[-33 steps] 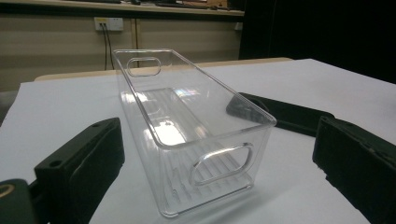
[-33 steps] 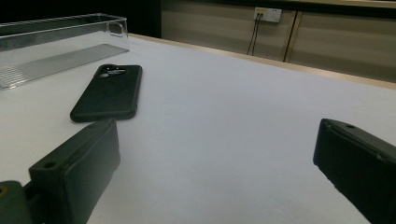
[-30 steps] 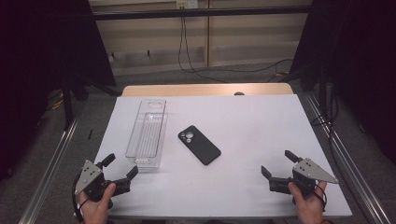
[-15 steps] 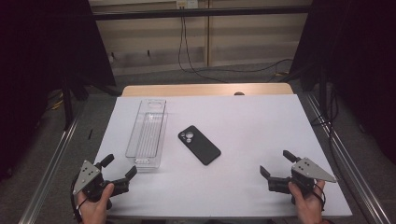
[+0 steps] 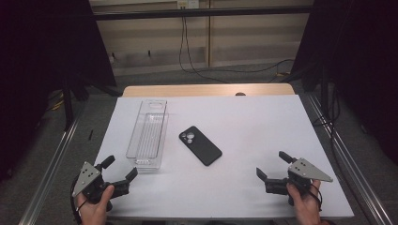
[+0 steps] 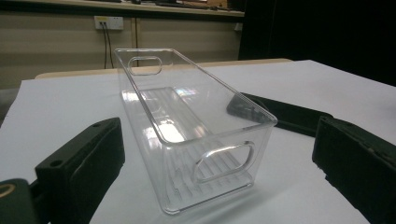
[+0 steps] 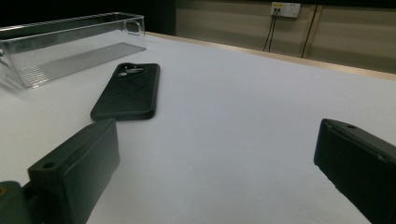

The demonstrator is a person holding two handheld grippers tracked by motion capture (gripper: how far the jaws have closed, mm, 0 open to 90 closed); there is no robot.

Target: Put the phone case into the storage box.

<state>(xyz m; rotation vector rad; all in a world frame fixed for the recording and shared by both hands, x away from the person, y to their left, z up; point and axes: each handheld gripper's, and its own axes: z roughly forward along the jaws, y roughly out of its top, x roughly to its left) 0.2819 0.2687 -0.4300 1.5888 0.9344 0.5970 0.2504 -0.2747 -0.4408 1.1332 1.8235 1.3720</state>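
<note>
while both grippers gape empty, black phone (image 5: pixel 200 145) lies beside clear bin (image 5: pixel 148 133).

Glossy clear plastic bin (image 5: pixel 149 136), matt black phone (image 5: pixel 200 145)

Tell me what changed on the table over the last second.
Hardly anything. The right gripper has just been opening its jaws a touch wider, with nothing between them; it stays at the near right edge. The left gripper is still open at the near left. The clear bin and black phone have not moved.
</note>
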